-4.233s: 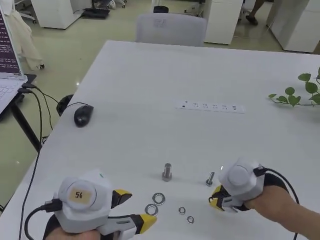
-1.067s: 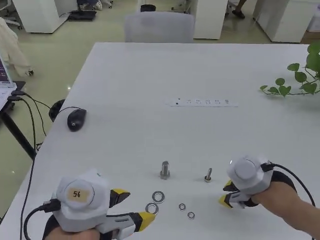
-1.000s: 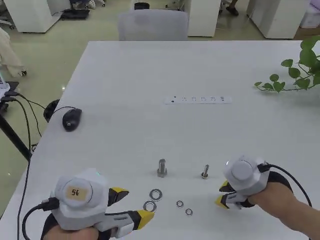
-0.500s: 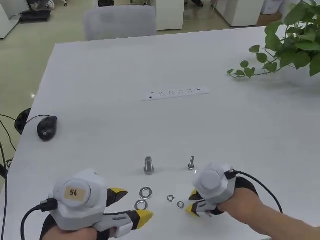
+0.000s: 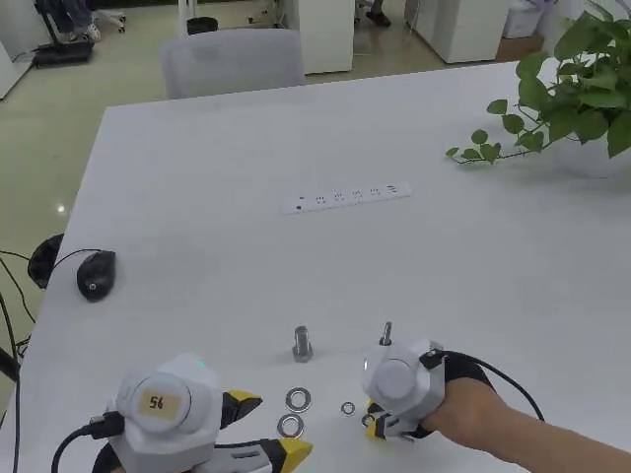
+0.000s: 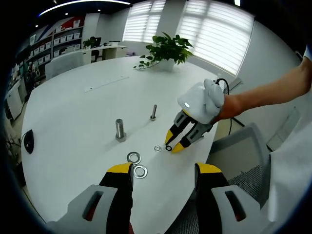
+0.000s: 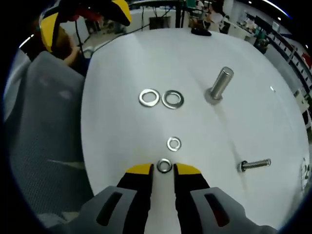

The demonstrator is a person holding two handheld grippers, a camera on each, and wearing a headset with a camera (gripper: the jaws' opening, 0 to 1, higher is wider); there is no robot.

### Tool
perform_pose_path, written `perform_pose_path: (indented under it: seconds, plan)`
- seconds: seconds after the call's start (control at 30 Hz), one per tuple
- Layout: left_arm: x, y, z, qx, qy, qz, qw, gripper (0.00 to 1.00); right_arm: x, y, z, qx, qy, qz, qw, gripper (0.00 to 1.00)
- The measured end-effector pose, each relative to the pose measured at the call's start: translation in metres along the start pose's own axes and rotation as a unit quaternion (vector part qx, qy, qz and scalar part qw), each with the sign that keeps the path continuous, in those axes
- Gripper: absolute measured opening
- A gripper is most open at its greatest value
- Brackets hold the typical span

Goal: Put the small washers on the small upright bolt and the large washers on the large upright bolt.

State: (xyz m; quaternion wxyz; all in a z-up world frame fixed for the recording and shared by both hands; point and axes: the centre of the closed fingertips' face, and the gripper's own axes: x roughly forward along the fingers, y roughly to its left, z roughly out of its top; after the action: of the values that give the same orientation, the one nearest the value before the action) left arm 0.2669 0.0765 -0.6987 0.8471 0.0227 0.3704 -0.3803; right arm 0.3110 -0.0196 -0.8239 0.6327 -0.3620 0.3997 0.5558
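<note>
With the left gripper (image 6: 163, 169) gaping empty, the right gripper (image 7: 165, 170) is narrowly bracketing a small flat silver washer (image 7: 165, 161), grip unclear, risking flicking it away.

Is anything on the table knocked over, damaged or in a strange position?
Nothing stands out. The large bolt and the small bolt stand upright, and the large washers and small washers lie flat on the table near them.

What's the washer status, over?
Left gripper open, empty. Right gripper open, tips straddling a small washer. Small bolt and large bolt both bare. Nothing blocking.
</note>
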Motion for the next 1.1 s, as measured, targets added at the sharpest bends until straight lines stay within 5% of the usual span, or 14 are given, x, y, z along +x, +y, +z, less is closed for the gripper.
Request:
perform_pose_path:
  seconds: [0.5, 1.1]
  plan:
    - [0.001, -0.001, -0.001, -0.002, 0.000, 0.001, 1.0000, 0.49, 0.000, 0.001, -0.001, -0.013, 0.005, -0.009, 0.9999, 0.14]
    - [-0.001, 0.002, -0.005, -0.009, 0.000, 0.007, 0.9999, 0.49, -0.013, 0.000, -0.012, 0.062, -0.026, -0.010, 0.9977, 0.13]
